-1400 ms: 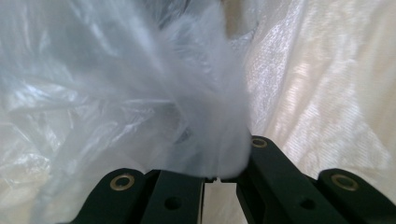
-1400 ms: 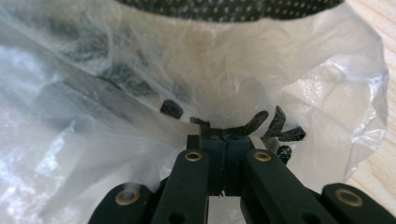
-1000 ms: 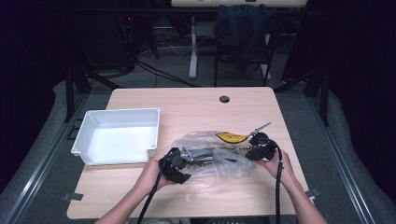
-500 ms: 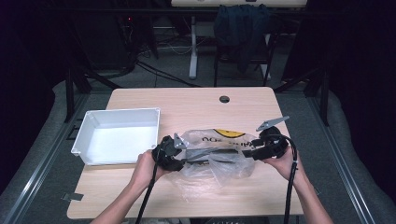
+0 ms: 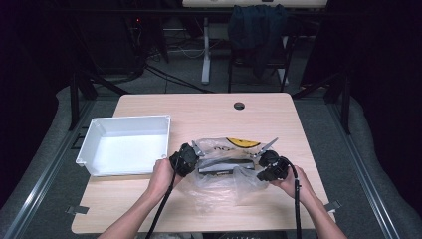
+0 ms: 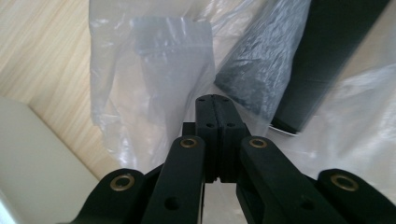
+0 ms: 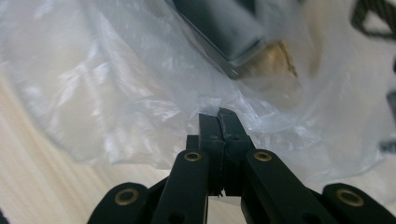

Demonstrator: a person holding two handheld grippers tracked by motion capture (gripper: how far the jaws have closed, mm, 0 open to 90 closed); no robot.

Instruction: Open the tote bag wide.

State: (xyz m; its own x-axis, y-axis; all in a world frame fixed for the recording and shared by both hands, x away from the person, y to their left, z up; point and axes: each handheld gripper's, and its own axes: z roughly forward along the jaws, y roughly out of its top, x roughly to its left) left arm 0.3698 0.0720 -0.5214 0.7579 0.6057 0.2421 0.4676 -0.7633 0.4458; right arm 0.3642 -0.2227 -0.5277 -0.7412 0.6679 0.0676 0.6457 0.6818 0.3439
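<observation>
Plastic bag (image 5: pixel 219 174), clear, crinkled, dark contents

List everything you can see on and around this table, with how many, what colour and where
Clear plastic bag: one, transparent with a yellow and black print, centre of the table between the two grippers.
Dark flat item: one, black and grey, inside the bag.
Bin: one, white, left part of the table.
Table: one, light wood, with a dark round hole near the far edge.
Chair with dark cloth: one, beyond the table's far side.
Left gripper: one, black, jaws shut on the bag's plastic at its left end.
Right gripper: one, black, jaws shut on the bag's plastic at its right end.
Hands: two, coming in from the bottom of the high view.
</observation>
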